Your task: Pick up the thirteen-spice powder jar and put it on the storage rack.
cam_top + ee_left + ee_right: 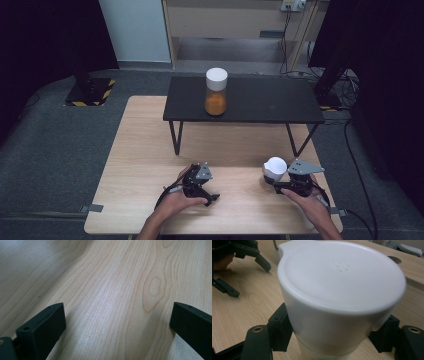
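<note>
Right gripper view: white lidded cup [337, 302] stands on the bench [242, 312], near edge, right side, pinched low on its wall between the right gripper [332, 340] fingers [279, 330]. Tapered, smooth wall; judged risk: slip or tip when lifted. Left gripper [199, 181] fingers wide, holding nothing.

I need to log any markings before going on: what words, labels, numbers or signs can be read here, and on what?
None can be read.
White lidded cup in the right gripper: small raised dots on the lid, no letters.
Orange-filled jar on the black shelf: no label visible.
</note>
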Demonstrator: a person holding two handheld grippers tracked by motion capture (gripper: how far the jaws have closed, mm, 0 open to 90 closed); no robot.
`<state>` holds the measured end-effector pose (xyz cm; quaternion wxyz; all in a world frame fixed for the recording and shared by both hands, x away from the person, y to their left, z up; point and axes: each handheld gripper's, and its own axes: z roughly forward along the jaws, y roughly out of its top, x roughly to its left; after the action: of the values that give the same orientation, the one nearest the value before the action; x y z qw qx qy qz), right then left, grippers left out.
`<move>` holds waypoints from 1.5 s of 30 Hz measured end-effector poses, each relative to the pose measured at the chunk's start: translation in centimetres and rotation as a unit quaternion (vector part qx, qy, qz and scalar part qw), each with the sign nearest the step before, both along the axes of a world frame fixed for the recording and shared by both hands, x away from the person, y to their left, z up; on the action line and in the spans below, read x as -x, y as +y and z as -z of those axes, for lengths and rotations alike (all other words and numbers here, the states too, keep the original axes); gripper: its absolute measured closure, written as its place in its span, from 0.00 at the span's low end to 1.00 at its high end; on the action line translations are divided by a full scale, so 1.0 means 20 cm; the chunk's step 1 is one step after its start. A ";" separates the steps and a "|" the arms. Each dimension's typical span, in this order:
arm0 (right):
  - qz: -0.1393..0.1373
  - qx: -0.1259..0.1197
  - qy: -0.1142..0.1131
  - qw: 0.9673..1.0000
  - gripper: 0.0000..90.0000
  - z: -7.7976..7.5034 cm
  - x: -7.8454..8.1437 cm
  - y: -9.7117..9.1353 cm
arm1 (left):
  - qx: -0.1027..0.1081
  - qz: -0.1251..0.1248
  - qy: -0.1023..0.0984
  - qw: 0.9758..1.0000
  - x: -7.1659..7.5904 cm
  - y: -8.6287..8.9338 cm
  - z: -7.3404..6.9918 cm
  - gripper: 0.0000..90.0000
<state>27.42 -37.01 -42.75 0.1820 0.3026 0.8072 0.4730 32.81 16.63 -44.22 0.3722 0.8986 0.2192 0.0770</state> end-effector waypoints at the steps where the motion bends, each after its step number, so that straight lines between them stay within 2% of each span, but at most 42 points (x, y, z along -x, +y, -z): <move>1: -0.001 -0.003 -0.001 1.000 0.35 0.00 0.00 -0.01 | 0.000 0.000 0.000 1.000 0.00 0.00 0.00 0.00; 7: -0.016 -0.011 0.001 1.000 0.35 -0.03 -0.01 -0.04 | 0.000 0.000 0.000 1.000 0.00 0.00 0.00 0.00; 14: -0.035 -0.009 0.009 0.999 0.35 -0.07 -0.01 -0.07 | 0.000 0.000 0.000 1.000 0.00 0.00 0.00 0.00; 24: -0.043 -0.008 0.014 0.999 0.35 -0.15 -0.04 -0.13 | 0.000 0.000 0.000 1.000 0.00 0.00 0.00 0.00; 32: -0.050 0.003 0.015 0.999 0.35 -0.26 -0.08 -0.15 | 0.000 0.000 0.000 1.000 0.00 0.00 0.00 0.00; 41: -0.056 -0.019 0.024 0.998 0.35 -0.38 -0.13 -0.18 | 0.000 0.000 0.000 1.000 0.00 0.00 0.00 0.00; 45: -0.060 -0.012 0.024 0.998 0.35 -0.43 -0.14 -0.18 | 0.000 0.000 0.000 1.000 0.00 0.00 0.00 0.00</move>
<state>30.26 -40.70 -34.15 0.1302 0.2666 0.8223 0.4855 32.81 16.62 -44.21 0.3720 0.8986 0.2194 0.0769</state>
